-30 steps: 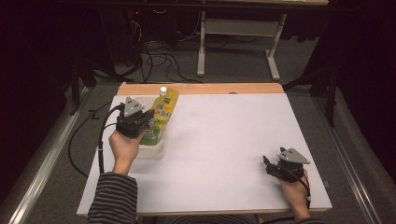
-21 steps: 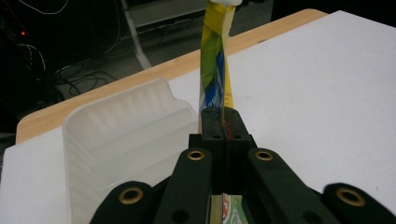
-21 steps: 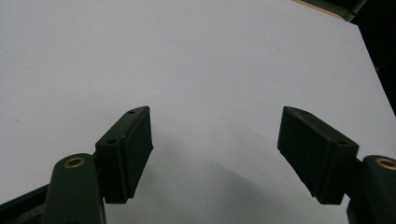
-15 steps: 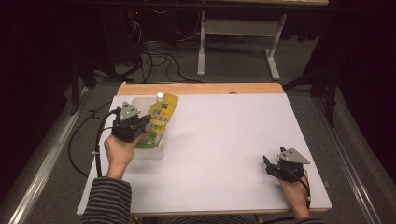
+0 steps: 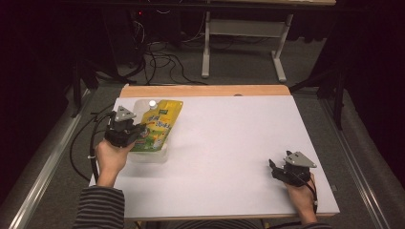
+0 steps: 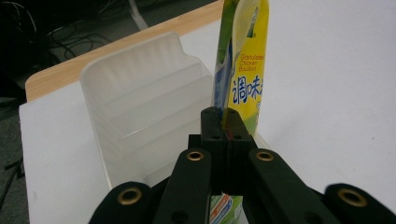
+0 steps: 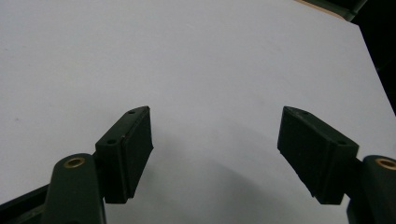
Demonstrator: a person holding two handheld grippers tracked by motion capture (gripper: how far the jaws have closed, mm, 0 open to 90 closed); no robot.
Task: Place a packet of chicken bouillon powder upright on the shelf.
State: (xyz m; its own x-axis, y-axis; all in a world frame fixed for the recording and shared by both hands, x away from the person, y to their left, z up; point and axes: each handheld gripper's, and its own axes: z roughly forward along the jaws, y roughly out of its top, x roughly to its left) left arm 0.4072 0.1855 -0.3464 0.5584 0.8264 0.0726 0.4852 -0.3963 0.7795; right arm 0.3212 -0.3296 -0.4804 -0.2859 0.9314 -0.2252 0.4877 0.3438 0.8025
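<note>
The yellow pouch (image 5: 156, 128) of granulated chicken bouillon sits at the far left of the white surface (image 5: 229, 157), its white cap (image 5: 152, 103) pointing away from the person. In the left gripper view the pouch (image 6: 240, 70) stands on edge, held upright with its printed face turned to the right, and its lower edge is caught between the jaws of the left hand-held gripper (image 6: 224, 128), which are pressed together on it. Just beside the pouch on the left is a clear plastic container (image 6: 149, 121) with ribbed walls; from above the container (image 5: 149, 157) lies partly under the pouch, though whether the pouch rests inside it or hangs just over its rim is hard to tell. The left hand (image 5: 111, 157) grips its tool from behind, a striped sleeve (image 5: 98, 210) showing at the near edge, and a black cable (image 5: 91, 143) trails off the left side of the surface.

Well apart, near the right front corner, the right hand-held gripper (image 5: 279, 171) rests low over the bare surface (image 7: 201, 60), with its jaws spread wide and nothing between them.
</note>
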